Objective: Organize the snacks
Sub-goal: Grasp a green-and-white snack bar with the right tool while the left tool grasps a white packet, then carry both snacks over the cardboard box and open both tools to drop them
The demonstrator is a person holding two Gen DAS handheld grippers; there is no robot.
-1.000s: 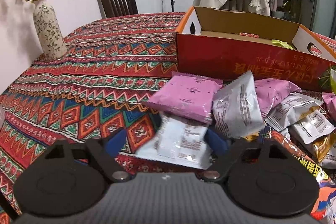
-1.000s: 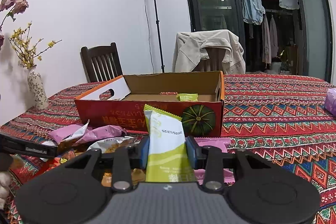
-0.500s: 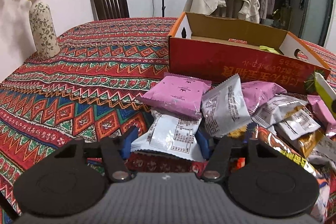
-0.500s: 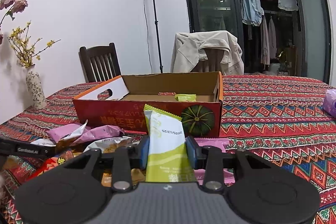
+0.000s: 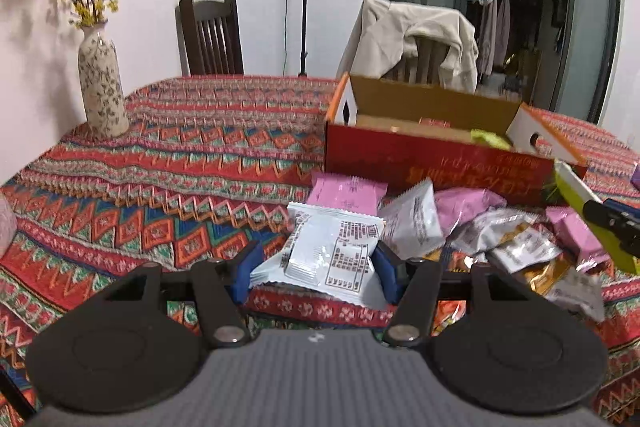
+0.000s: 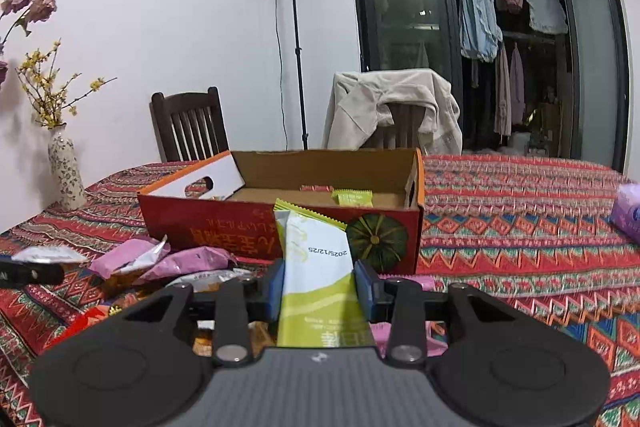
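Left gripper (image 5: pixel 316 269): clamped on white snack packet (image 5: pixel 332 251)
Right gripper (image 6: pixel 320 285): clamped on green snack packet (image 6: pixel 320 267)
Cardboard box (image 6: pixel 280 227): open, behind the packets

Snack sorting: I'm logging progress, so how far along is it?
Early. Done: the open red cardboard box holds only a small green packet and a red one. In hand: the left gripper has a white printed packet in its jaws; the right gripper is shut on a green-and-white packet. Left: the pile of pink, white and gold packets on the patterned tablecloth.
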